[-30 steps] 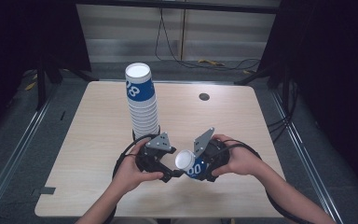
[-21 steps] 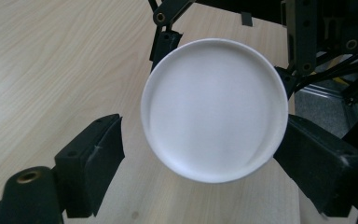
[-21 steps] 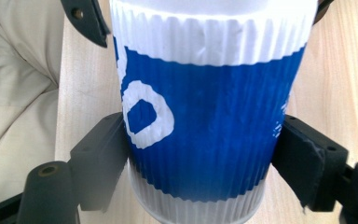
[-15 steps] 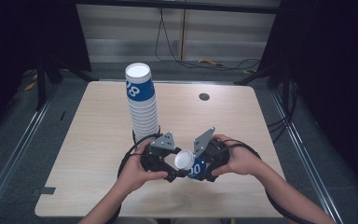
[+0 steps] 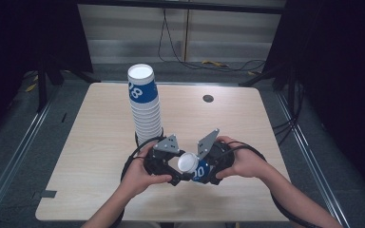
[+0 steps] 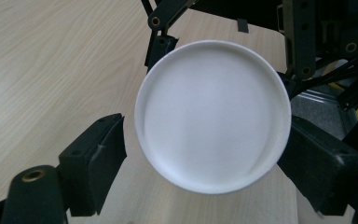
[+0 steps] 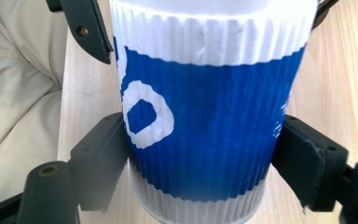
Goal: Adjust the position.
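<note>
Blue-and-white ribbed paper cup (image 7: 205, 135) held sideways just above the tabletop (image 5: 90, 156), near its front edge, clamped between the right gripper (image 5: 209, 167) jaws at mid-body. Left gripper (image 5: 171, 166) faces the cup's white base (image 6: 213, 115), which sits between its jaws; they have been closing, left jaw not touching. Tall stack of matching cups (image 5: 145, 104) stands behind.

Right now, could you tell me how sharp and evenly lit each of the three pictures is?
High view: the table is evenly lit, the surroundings fall into darkness, and the cup stack is sharp. Left gripper view: the cup base is bright, nearly featureless. Right gripper view: the cup's ribs are crisp, and the wood behind is soft.
</note>
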A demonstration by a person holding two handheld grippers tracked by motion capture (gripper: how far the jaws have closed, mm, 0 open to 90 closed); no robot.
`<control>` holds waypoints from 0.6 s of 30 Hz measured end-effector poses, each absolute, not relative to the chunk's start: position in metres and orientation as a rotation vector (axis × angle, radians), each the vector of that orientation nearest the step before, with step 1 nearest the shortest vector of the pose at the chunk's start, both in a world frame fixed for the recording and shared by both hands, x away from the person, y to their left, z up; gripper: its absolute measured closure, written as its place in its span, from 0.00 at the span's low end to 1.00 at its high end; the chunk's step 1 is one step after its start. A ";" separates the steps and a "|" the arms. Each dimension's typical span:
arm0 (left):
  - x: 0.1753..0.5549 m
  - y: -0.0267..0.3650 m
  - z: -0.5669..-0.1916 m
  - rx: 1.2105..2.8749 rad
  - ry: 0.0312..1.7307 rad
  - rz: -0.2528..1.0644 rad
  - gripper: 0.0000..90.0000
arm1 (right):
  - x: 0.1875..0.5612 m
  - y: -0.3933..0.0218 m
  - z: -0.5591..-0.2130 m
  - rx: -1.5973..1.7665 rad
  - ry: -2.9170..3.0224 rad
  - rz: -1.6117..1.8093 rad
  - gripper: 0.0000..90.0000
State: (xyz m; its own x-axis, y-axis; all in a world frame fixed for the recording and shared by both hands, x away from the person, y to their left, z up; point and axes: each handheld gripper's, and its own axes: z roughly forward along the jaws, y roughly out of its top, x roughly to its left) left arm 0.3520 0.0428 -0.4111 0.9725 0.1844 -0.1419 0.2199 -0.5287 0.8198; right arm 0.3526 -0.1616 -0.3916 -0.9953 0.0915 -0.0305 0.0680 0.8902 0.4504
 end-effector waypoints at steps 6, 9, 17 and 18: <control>0.353 0.041 -0.413 2.123 0.278 -0.056 0.20 | 0.352 -0.160 -0.391 0.125 3.008 0.711 0.24; 0.352 0.039 -0.414 2.119 0.243 -0.067 0.28 | 0.352 -0.160 -0.391 0.116 3.005 0.723 0.24; 0.350 0.040 -0.411 2.122 0.227 -0.056 0.31 | 0.349 -0.163 -0.391 0.117 2.997 0.763 0.23; 0.349 0.040 -0.411 2.115 0.233 -0.060 0.31 | 0.349 -0.163 -0.392 0.118 2.993 0.780 0.23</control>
State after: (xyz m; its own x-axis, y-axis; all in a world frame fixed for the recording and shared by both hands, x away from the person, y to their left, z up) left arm 0.3491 0.0403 -0.4113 0.9804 0.1427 -0.1356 0.1903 -0.5114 0.8380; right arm 0.3495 -0.1634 -0.3915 -0.9960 0.0856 -0.0258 0.0621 0.8701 0.4889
